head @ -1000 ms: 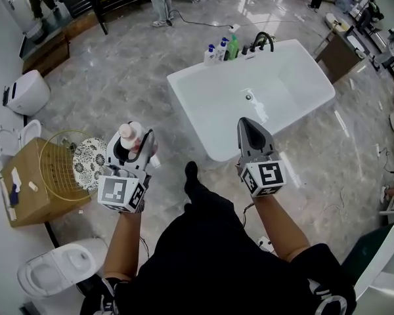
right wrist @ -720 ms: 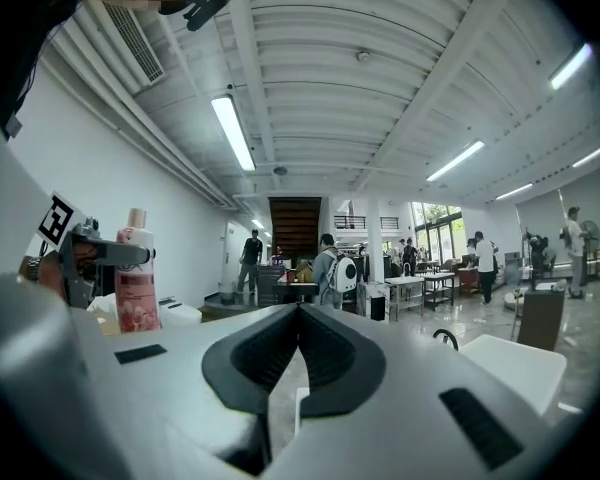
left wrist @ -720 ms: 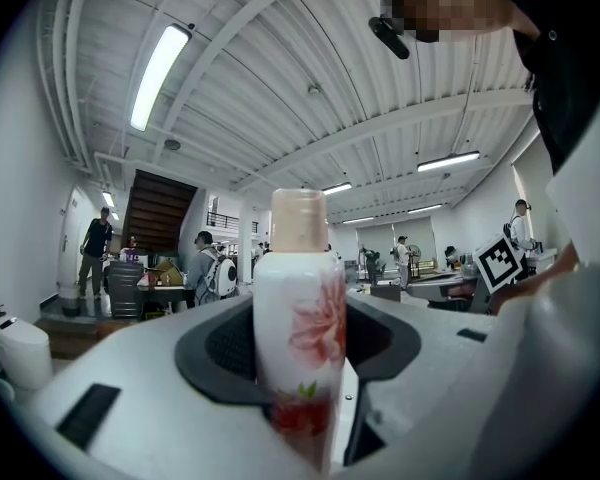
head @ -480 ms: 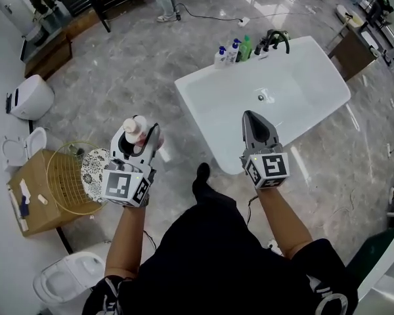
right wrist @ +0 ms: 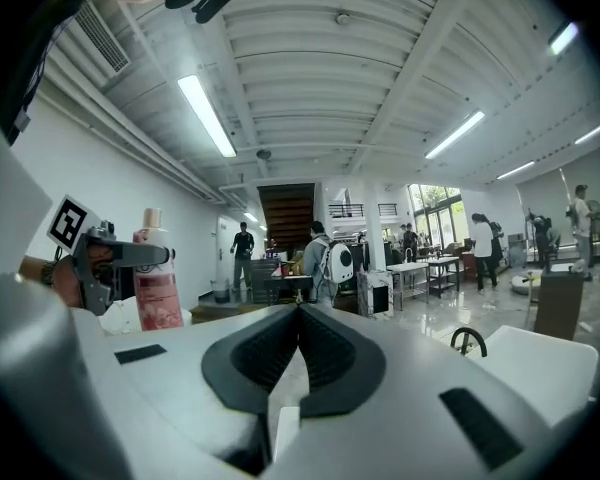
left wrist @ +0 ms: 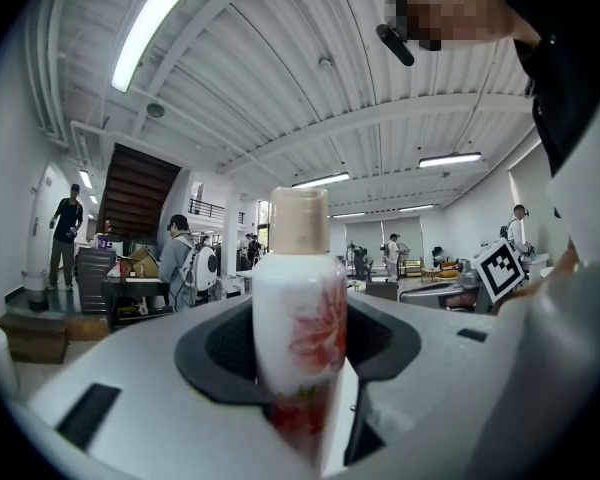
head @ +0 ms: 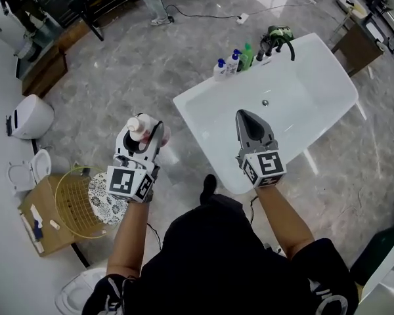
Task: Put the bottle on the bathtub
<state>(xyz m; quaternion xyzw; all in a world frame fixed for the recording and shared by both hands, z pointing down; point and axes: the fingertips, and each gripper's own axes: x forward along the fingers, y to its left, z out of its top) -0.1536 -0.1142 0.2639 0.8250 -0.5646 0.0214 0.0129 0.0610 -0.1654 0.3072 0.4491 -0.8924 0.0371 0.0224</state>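
1. White, red-flowered bottle (left wrist: 300, 308) stands upright, clamped in the left tongs (head: 142, 131).
2. Right tongs (head: 248, 118) are pressed together and empty.
3. Bathtub (head: 315, 77) lies ahead and right of the bottle, nearer the right tongs.

White bathtub (head: 198, 120), its near rim and basin bare and open from above, pump bottles (head: 234, 62) and dark faucet (head: 276, 41) crowding the bathtub's far rim, marble floor (head: 128, 71) open left of the bathtub, wire basket (head: 71, 201) and cardboard box (head: 38, 227) further left.
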